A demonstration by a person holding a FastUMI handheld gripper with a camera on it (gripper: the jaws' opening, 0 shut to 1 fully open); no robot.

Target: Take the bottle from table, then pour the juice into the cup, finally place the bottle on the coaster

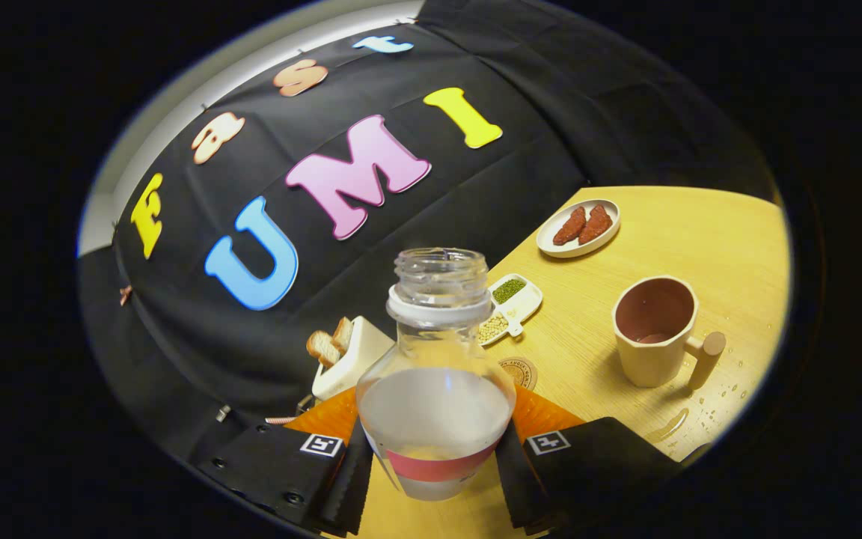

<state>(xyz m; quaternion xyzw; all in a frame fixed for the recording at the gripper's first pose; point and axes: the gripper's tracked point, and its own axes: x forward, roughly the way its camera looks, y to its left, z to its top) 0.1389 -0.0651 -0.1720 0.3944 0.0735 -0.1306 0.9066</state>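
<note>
My gripper is shut on a clear glass bottle with a red label band, an open mouth and clear liquid filling its lower half. Both black fingers press on the bottle's sides. The view is tilted, and the bottle stands upright between the fingers. A cream cup with a wooden handle and a dark pink inside stands on the table beyond the fingers to the right, with a little liquid at its bottom. A round wooden coaster lies just behind the bottle, partly hidden by it.
A small divided dish with green and pale grains lies past the coaster. An oval plate with two red pieces sits farther back. A white holder with toast slices stands left of the bottle. Water drops lie near the cup.
</note>
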